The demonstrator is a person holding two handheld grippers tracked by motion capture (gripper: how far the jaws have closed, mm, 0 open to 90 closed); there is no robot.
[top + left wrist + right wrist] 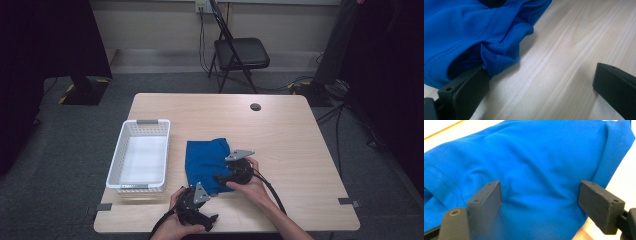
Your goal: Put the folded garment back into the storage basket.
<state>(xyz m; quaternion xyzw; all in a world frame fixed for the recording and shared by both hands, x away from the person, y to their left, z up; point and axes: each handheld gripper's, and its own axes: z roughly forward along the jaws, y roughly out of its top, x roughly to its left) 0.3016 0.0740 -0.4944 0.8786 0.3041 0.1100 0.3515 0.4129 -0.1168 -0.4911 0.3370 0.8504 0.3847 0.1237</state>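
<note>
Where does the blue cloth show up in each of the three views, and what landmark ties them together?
High view: the blue cloth lies a little below the centre of the picture, right of the white basket.
Left gripper view: it covers the upper left, its bunched hem beside the left jaw.
Right gripper view: it spans most of the frame, under the open right gripper.
Shared landmark: the light wooden table.

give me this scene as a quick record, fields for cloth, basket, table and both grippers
cloth: blue cloth, folded and rumpled, on the table beside the basket
basket: white basket, left of the cloth, nothing in it
table: wooden table
left gripper: left gripper open at the cloth's near edge, bare wood between its jaws
right gripper: right gripper open, jaws pressed into the cloth
</note>
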